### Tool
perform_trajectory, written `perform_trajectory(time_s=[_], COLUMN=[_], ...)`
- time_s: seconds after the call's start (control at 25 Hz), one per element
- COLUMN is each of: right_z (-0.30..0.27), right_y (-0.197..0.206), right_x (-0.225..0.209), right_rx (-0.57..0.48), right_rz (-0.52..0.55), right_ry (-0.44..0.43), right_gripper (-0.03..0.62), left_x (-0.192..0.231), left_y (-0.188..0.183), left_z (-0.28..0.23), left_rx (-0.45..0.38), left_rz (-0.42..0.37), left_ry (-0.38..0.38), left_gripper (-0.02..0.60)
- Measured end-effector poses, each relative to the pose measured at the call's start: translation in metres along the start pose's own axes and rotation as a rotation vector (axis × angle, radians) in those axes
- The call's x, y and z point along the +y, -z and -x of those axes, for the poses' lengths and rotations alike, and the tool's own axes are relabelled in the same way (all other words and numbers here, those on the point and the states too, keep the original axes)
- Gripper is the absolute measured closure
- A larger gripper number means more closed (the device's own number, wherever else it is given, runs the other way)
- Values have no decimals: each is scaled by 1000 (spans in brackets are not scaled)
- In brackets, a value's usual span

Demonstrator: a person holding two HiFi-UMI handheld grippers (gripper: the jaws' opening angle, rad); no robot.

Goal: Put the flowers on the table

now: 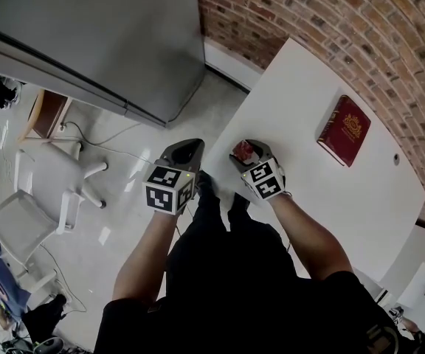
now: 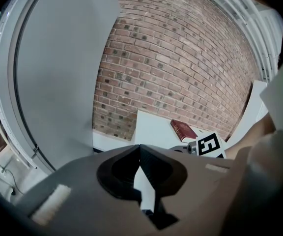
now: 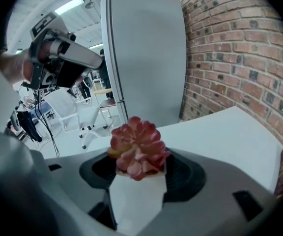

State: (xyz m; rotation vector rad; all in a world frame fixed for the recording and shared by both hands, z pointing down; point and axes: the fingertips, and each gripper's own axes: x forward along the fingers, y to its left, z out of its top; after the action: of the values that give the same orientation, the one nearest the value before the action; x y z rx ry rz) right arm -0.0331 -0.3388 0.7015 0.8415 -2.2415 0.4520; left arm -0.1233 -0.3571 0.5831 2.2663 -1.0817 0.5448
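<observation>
Right gripper clamps a smooth white tapered pot of fleshy pink rosette flowers at frame centre; left gripper pinched together, empty.

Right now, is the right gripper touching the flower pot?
Touching. The right gripper view shows the right gripper clamping the flower pot between its jaws, no gap.

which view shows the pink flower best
The right gripper view: the pink flower fills the centre, its white pot clamped in the right tongs. In the head view the flower is a small red patch. The left gripper view doesn't show it.
</observation>
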Motion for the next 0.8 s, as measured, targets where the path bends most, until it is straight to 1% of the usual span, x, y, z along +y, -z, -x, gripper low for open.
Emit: perform_trajectory(time_s=[0.2,0.36,0.52,0.64,0.8], right_z=[0,3,23,41,68], right_y=[5,1,-1,2,12], right_x=[1,-1,-2,-15,-33], right_rx=[17,-11,-21,-40,-63], right_rz=[10,9,-8,-26,-80], right_ry=[-21,-37,-46,-27,4], right_gripper=[327,326,318,316,317], left_x=[-5,-8,-6,-6,-6], left_y=[-3,-8,-20,-37,-56], left_z=[-1,-2,3,5,15], left_rx=[2,-3,-30,-62,-102], left_rz=[-10,-19,-4,-14,-14], left_ry=[-1,-3,-28,-49,-83], left_gripper=[571,569,571,571,571])
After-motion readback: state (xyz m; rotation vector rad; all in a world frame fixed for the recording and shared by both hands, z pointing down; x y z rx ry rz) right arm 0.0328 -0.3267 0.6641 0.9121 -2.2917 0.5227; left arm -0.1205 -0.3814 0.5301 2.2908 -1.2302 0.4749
